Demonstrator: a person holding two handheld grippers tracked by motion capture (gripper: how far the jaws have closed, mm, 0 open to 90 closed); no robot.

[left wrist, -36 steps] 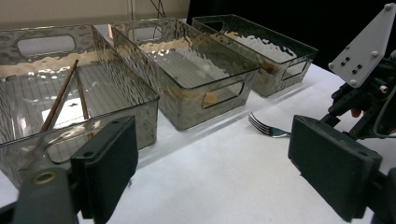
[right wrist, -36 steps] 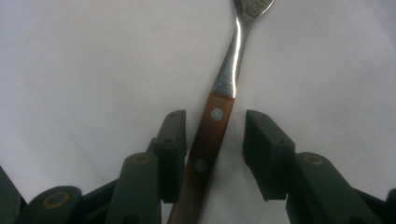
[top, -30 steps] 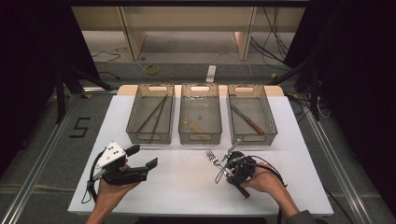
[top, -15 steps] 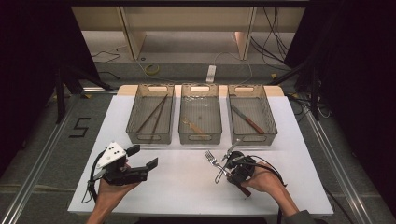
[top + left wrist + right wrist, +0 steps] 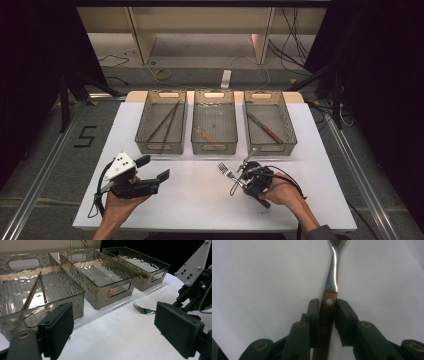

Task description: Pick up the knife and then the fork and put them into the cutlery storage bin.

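Note:
A fork [image 5: 227, 172] with a wooden handle lies on the white table [image 5: 200, 200], tines pointing to the far left. My right gripper [image 5: 243, 182] is at its handle. In the right gripper view the jaws have just been closing, and both pads of the gripper [image 5: 327, 302] now press the sides of the handle, with the steel neck of the fork [image 5: 332, 277] running out ahead. My left gripper [image 5: 152, 168] hovers over the table's left side, open and holding nothing. In the left gripper view, the fork's tines [image 5: 141, 309] show between the wide-apart jaws of my gripper [image 5: 117, 335].
Three clear bins stand in a row at the back. The left bin [image 5: 144, 122] holds chopsticks [image 5: 162, 124]. The middle bin [image 5: 214, 149] holds a small wooden-handled utensil [image 5: 207, 135]. The right bin [image 5: 290, 125] holds a knife [image 5: 265, 128].

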